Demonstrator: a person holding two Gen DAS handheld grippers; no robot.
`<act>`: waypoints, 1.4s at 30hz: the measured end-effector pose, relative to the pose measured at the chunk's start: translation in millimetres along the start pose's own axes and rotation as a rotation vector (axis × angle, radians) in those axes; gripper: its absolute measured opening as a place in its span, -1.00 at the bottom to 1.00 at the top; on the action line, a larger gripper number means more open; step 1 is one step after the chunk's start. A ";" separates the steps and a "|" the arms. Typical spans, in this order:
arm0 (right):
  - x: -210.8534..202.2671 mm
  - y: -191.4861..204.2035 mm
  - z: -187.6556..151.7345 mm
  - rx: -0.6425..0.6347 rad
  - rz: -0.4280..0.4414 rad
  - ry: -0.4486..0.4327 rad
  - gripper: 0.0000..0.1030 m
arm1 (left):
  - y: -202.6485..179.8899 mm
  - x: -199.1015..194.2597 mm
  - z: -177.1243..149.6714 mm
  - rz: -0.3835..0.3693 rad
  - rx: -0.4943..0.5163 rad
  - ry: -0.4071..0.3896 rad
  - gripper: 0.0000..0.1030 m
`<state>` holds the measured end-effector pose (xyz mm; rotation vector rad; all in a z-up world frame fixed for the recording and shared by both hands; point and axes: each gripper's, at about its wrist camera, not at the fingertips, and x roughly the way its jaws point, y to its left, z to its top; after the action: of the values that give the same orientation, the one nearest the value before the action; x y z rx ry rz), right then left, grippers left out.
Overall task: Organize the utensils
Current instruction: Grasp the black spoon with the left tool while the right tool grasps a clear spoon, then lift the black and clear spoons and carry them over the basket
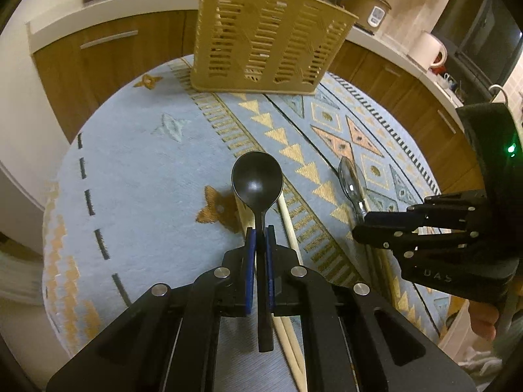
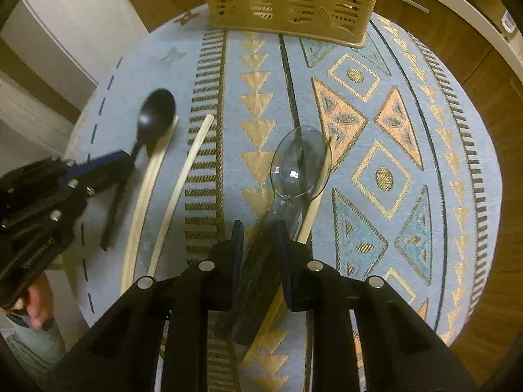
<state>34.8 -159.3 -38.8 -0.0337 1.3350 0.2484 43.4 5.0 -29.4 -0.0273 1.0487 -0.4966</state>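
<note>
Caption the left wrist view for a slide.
Left gripper clamps the black spoon above the patterned cloth, tan utensil caddy ahead.

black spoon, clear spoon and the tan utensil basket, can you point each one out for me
black spoon (image 1: pixel 257 181): left wrist view, on the bowl.
clear spoon (image 2: pixel 300 163): right wrist view, on the bowl.
tan utensil basket (image 1: pixel 271 39): left wrist view, on the slotted front wall.

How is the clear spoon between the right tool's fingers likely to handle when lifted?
The clear spoon looks like thin transparent plastic, so probably light and fairly stiff. Its glossy surface may slip or pivot in the right tool. One chopstick lies against it and might get dragged along.
</note>
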 end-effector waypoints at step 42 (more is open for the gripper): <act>-145.0 -51.3 84.3 -0.007 0.085 -0.864 -0.83 | -13.7 -116.4 129.2 -0.124 0.022 -0.868 -0.92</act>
<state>95.0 -218.4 115.0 0.1149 0.4761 0.2932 99.6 12.7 135.5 -0.2665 0.1912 -0.5333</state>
